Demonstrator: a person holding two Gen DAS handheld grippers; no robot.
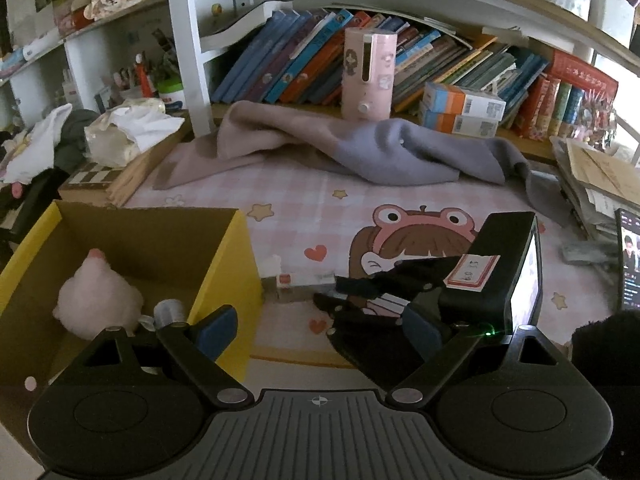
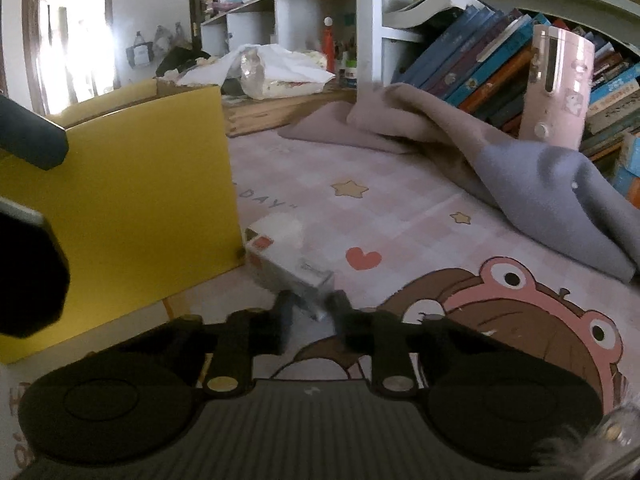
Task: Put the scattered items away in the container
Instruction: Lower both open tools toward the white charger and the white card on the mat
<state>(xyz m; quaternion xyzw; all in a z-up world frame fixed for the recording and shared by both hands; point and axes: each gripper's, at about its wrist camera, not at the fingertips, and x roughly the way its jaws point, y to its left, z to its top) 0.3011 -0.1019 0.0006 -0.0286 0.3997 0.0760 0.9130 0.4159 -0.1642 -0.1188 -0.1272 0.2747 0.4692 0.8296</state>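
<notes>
An open yellow cardboard box (image 1: 224, 264) stands at the left on the pink cartoon mat. Inside it lie a pink plush toy (image 1: 96, 296) and a small clear bottle (image 1: 168, 310). My left gripper (image 1: 320, 324) is open and holds nothing; its left finger (image 1: 218, 326) hangs over the box's near right corner. A small white carton (image 2: 280, 248) with a red mark lies on the mat just right of the yellow box (image 2: 132, 184). My right gripper (image 2: 314, 308) is shut on the carton's near end. In the left wrist view the right gripper (image 1: 340, 292) reaches in from the right to the small white carton (image 1: 300, 284).
A crumpled grey-pink cloth (image 1: 360, 148) lies across the back of the mat, with a pink cylindrical device (image 1: 370, 76) and leaning books (image 1: 300, 60) behind it. Orange-blue boxes (image 1: 460, 112), a paper stack (image 1: 600, 184) and a lit screen (image 1: 630, 264) stand right. A chequered wooden case (image 1: 104, 176) sits left.
</notes>
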